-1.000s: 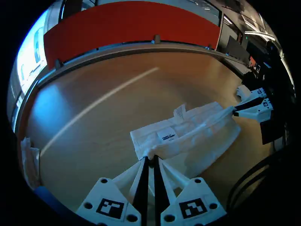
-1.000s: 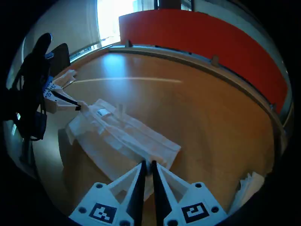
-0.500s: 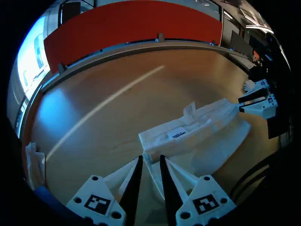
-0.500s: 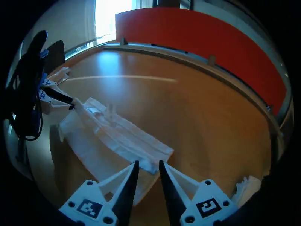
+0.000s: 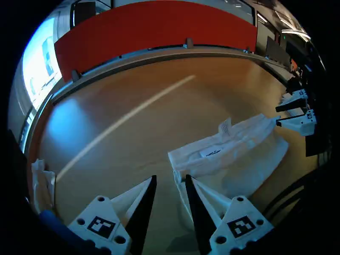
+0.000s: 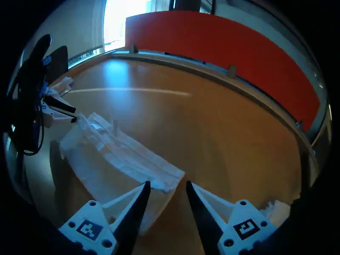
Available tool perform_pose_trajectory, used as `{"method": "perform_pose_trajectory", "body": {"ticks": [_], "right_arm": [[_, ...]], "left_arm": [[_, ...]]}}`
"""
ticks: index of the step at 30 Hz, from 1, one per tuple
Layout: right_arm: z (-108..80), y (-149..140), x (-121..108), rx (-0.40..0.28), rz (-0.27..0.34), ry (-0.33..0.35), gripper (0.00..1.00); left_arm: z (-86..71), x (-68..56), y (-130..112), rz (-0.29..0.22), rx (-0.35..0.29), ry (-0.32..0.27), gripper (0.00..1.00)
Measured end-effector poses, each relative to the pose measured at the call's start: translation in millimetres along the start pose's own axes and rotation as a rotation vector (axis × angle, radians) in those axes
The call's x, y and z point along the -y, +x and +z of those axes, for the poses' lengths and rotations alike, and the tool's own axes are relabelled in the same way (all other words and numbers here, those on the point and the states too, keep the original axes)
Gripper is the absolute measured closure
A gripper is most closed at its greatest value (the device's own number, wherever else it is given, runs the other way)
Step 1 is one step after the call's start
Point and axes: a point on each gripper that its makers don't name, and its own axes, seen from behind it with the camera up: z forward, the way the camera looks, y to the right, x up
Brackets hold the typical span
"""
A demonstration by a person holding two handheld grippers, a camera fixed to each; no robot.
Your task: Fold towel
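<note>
On the curved wooden table [image 5: 127,106] lies the white folded towel [image 5: 229,157], a long band of layered cloth stretching between my two tools. A small white tag [image 5: 224,126] stands up from its top layer, beside a flat printed label [image 5: 211,152] too small to read.

From the left gripper view, the left gripper [image 5: 170,177] has its fingers spread with a clear gap, pressing on nothing. The towel's near corner sits at the mouth of that gap, right by the right-hand finger; I cannot tell whether it touches. Far off at the towel's other end, the right gripper [image 6: 168,183] shows at the picture's edge, partly cut off, its fingers parted just beside the cloth.

From the right gripper view, that tool's fingers are wide too, with the towel's corner lying between the tips and neither finger pressing it. The towel's lower layer runs toward the table's near edge; whether it hangs over I cannot make out.

A long red partition panel [image 5: 157,25] stands behind the table. A crumpled white cloth [image 5: 40,187] sits at the table's rim, half cut off. The dark shapes behind the left gripper in the right gripper view are too dim to identify.
</note>
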Motion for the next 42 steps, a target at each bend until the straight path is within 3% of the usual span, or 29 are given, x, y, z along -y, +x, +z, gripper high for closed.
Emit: {"method": "perform_pose_trajectory", "body": {"ticks": [3, 7, 9, 18, 42], "right_arm": [[-0.9, 3.7, -2.6, -0.011, 0.002, -0.006, 0.27], [-4.5, 7.9, -5.3, -0.029, 0.001, -0.015, 0.05], [-6.7, 9.1, -6.9, -0.036, 0.002, -0.021, 0.02], [-11.6, 8.0, -11.1, -0.045, 0.016, -0.032, 0.02], [-10.4, 4.0, -7.6, -0.047, -0.013, -0.031, 0.01]], "left_arm": [[-1.5, 3.2, 2.2, 0.002, -0.005, 0.01, 0.34], [-6.3, 5.0, 5.3, 0.003, -0.017, 0.009, 0.08], [-9.2, 5.6, 6.5, 0.002, -0.023, 0.007, 0.06], [-15.4, 12.3, 2.3, -0.006, -0.024, 0.021, 0.06], [-18.8, 14.3, 1.0, -0.006, -0.031, 0.028, 0.06]]}}
